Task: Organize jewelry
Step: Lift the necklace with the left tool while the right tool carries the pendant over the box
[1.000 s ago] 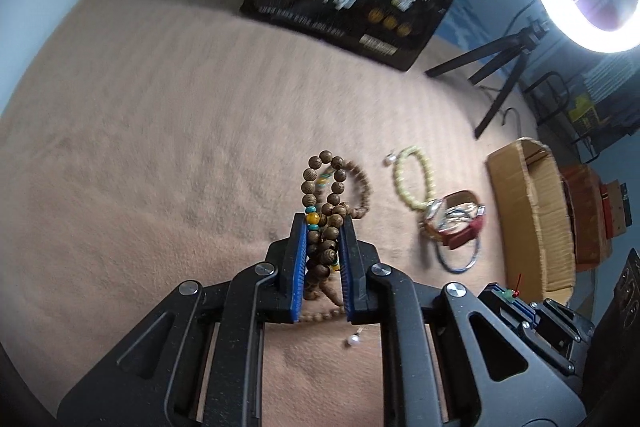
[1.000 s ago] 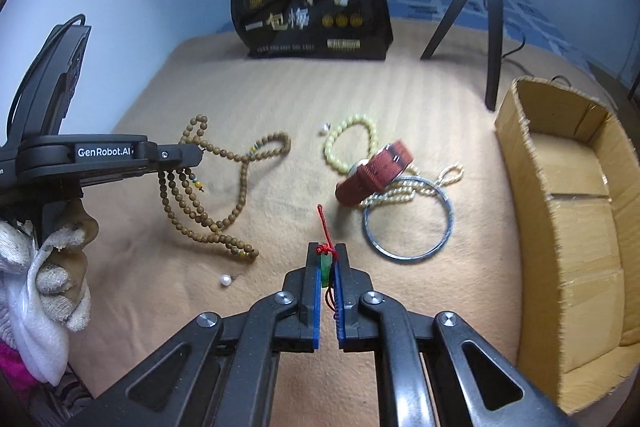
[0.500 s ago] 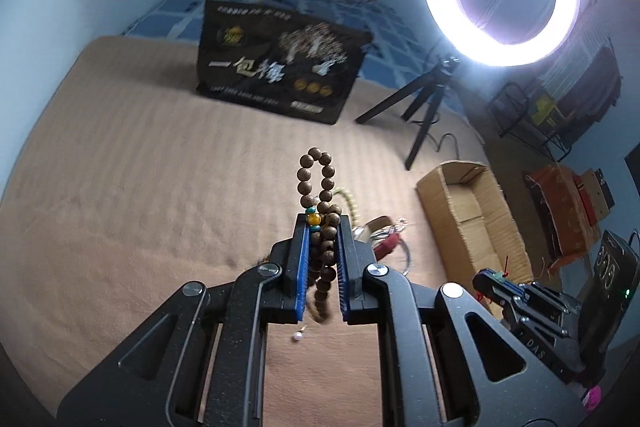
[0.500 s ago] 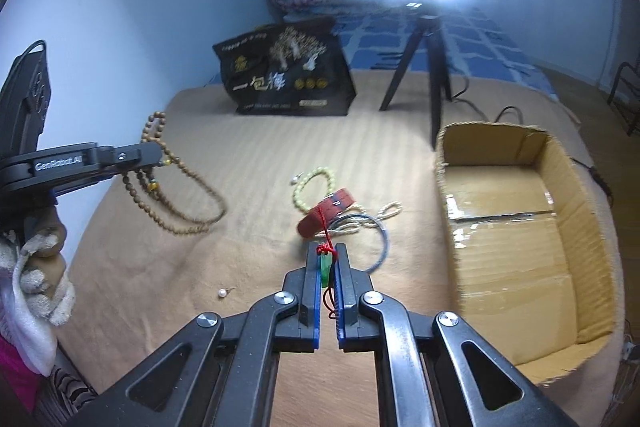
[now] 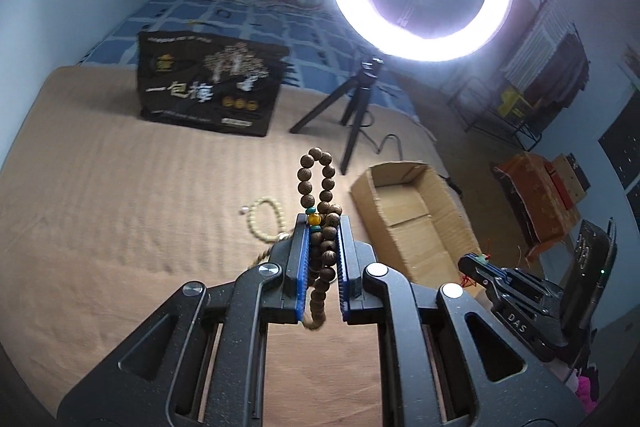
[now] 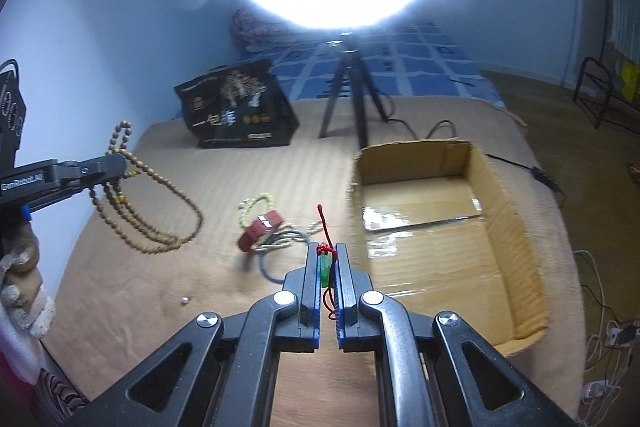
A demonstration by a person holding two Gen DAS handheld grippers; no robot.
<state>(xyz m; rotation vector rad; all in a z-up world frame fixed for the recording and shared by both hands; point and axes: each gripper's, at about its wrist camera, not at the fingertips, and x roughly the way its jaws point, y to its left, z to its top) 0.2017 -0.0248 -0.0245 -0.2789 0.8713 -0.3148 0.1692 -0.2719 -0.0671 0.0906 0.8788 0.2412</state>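
My left gripper (image 5: 323, 223) is shut on a brown wooden bead necklace (image 5: 320, 195), lifted off the tan bed cover; its loops hang from the left gripper (image 6: 116, 163) in the right wrist view, the necklace (image 6: 160, 231) swinging in the air. My right gripper (image 6: 328, 251) is shut on a small green pendant (image 6: 326, 269) with a red cord. The right gripper (image 5: 474, 261) also shows at the lower right of the left wrist view. An open cardboard box (image 6: 516, 227) lies right of the remaining jewelry: a pale bead bracelet (image 6: 256, 205), a red-strapped watch (image 6: 262, 233), a metal bangle (image 6: 266, 267).
A black printed bag (image 6: 236, 115) and a ring light on a tripod (image 6: 352, 95) stand at the back of the tan cover (image 5: 100, 207). A small pearl (image 6: 185, 300) lies loose near the front. Cables trail off the right side. A gloved hand (image 6: 24, 291) is at far left.
Both grippers have risen and tilted up, showing more of the room. The bead necklace has come fully off the cover. The box now lies closer ahead of the right gripper.
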